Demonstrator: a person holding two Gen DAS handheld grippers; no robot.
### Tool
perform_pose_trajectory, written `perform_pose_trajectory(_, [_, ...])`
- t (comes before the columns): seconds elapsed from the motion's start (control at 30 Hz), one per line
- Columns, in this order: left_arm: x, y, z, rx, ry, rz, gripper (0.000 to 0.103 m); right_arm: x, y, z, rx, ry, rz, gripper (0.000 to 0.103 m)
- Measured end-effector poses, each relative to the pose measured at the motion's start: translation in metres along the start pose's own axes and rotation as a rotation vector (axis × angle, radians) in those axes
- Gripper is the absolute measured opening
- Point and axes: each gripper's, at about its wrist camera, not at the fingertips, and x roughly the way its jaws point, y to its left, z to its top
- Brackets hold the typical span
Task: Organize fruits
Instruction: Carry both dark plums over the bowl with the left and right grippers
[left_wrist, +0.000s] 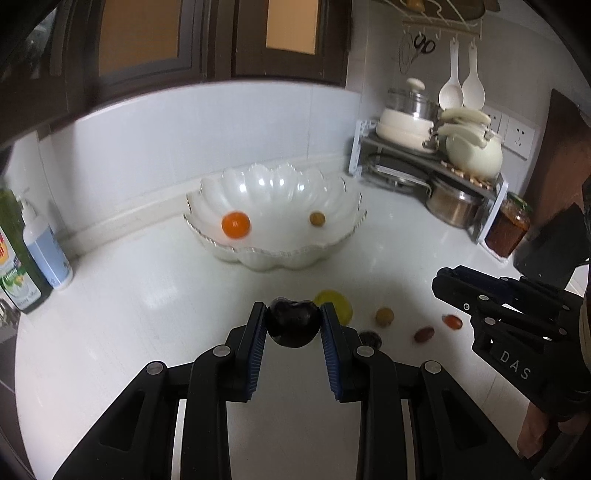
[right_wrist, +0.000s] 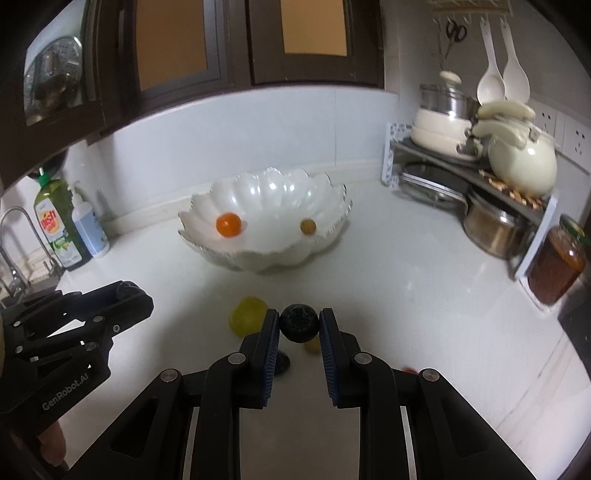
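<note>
The left gripper (left_wrist: 293, 323) is clamped on a dark, glossy plum-like fruit (left_wrist: 293, 322), held between its blue pads above the white counter (left_wrist: 147, 314). The right gripper (right_wrist: 298, 325) is likewise clamped on a dark, rough-skinned round fruit (right_wrist: 298, 323).

Just beyond the fingers, loose fruit lies on the counter: a yellow fruit (left_wrist: 338, 301), a small tan one (left_wrist: 384, 316), a brownish-red one (left_wrist: 423, 334), a small red-orange one (left_wrist: 453, 322) and a dark one (left_wrist: 370, 338) partly hidden by the left gripper's finger.

Farther back stands the white scalloped bowl (left_wrist: 273, 254), holding an orange fruit (left_wrist: 236, 224) and a small tan fruit (left_wrist: 317, 218), well apart.

Against the wall behind are soap bottles (right_wrist: 74, 229) to the left and a rack of pots (right_wrist: 480, 177) to the right.
</note>
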Motion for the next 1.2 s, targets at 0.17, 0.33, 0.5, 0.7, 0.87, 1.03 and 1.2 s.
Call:
perform_pose_trajectory(0.17, [-0.006,0.007,0.015,0.006,-0.049,0.019,0.03,-0.003,0.006,0.017,-0.017,-0.051,0.0,0.024])
perform_pose_trajectory(0.33, [-0.011,0.012,0.027,0.009,-0.079,0.029,0.03,-0.005,0.011,0.033,-0.033,-0.098,-0.002,0.024])
perform_pose_trajectory(0.5, [-0.016,0.016,0.041,0.012,-0.108,0.041,0.03,-0.006,0.018,0.046,-0.048,-0.132,0.001,0.024])
perform_pose_trajectory(0.7, [-0.011,0.02,0.06,0.014,-0.132,0.052,0.03,-0.002,0.024,0.063,-0.065,-0.159,-0.001,0.024])
perform_pose_trajectory(0.87, [-0.001,0.026,0.075,0.0,-0.13,0.046,0.03,0.009,0.027,0.075,-0.079,-0.166,-0.013,0.024])
perform_pose_trajectory(1.03, [0.013,0.03,0.088,-0.005,-0.122,0.053,0.03,0.028,0.026,0.086,-0.071,-0.141,0.011,0.024])
perform_pose_trajectory(1.2, [0.027,0.033,0.102,0.003,-0.11,0.063,0.03,0.047,0.023,0.099,-0.063,-0.112,0.031,0.024])
